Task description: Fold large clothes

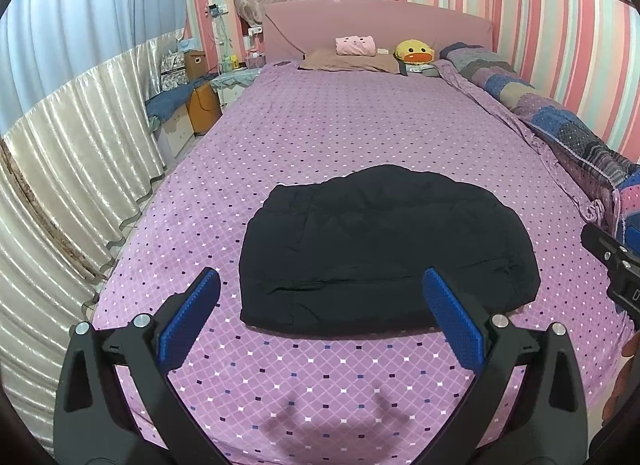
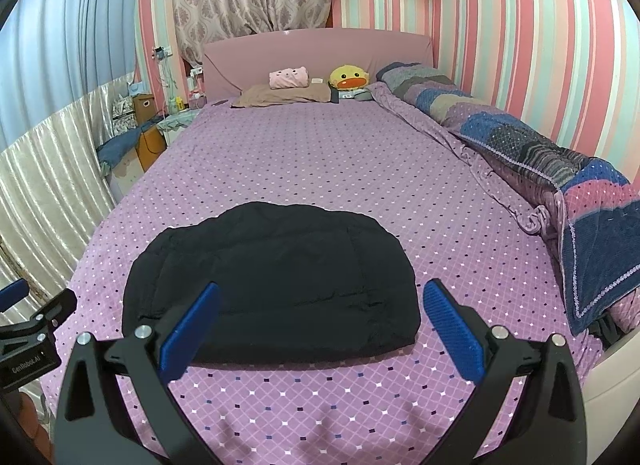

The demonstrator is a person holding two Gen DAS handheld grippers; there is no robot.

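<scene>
Resting folded on the bed [image 1: 320,125], the black garment [image 1: 384,249] looks compact; folding seems nearly done. Left gripper [image 1: 320,305] and right gripper [image 2: 320,317] hover with jaws wide apart, holding nothing.

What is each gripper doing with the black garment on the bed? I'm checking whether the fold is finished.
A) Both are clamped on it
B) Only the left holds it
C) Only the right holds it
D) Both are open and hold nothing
D: the left gripper and right gripper both have their blue pads spread wide with nothing between them, while the black garment lies as a compact bundle on the purple bedspread.
</scene>
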